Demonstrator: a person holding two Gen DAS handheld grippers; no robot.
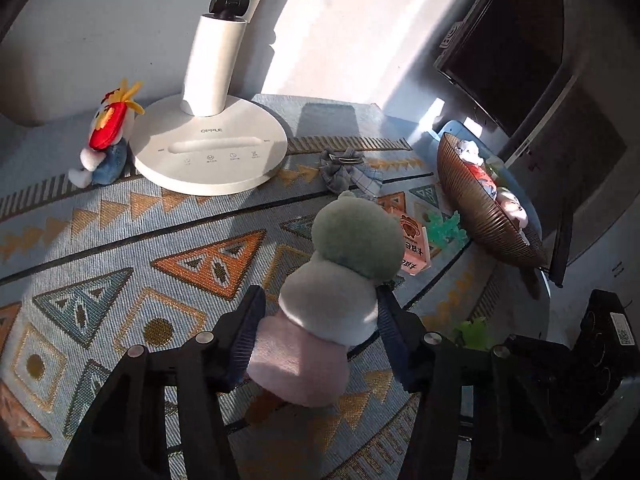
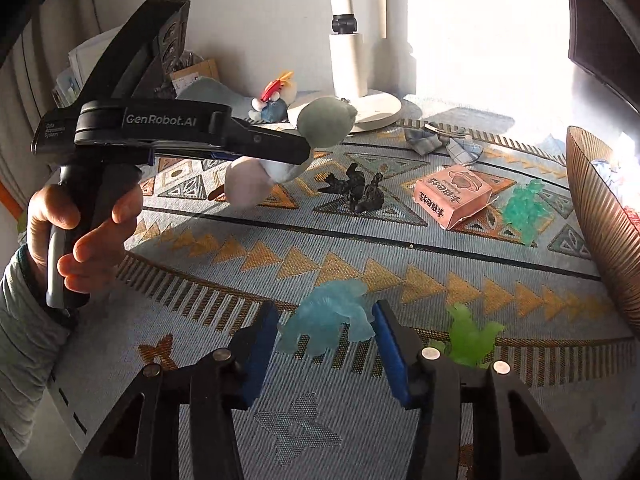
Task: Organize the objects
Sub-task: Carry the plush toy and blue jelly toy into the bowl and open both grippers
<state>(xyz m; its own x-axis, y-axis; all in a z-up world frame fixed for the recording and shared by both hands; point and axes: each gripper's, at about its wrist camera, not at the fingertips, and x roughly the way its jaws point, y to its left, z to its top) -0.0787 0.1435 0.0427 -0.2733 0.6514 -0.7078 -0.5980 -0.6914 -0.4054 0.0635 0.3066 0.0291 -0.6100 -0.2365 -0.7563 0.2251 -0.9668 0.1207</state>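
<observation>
Step in hand: double pick-up. Both tools are at their targets on the patterned cloth (image 2: 360, 400).

Left gripper (image 1: 320, 332), lower centre of its own view: jaws clenched on the plush ice-cream toy (image 1: 332, 300), pads pressing its white and pink middle. In the right wrist view this toy sits upper centre, apparently clear of the cloth.

Right gripper (image 2: 324, 328), lower centre: blue pads flank the translucent blue figure (image 2: 328, 320). The right pad seems to touch it; a sliver of gap shows at the left pad. Cannot tell whether the grip is firm. The figure lies on the cloth.

Brown ribbed bowl (image 2: 600, 220), right edge, already holds small items; judged the drop-off.

Still loose: green figure (image 2: 472, 336), pink box (image 2: 452, 196), teal figure (image 2: 524, 208), black figure (image 2: 356, 188).

Next: confirm the right grip, lift, then carry both rightward over the bowl's rim without knocking the box.
</observation>
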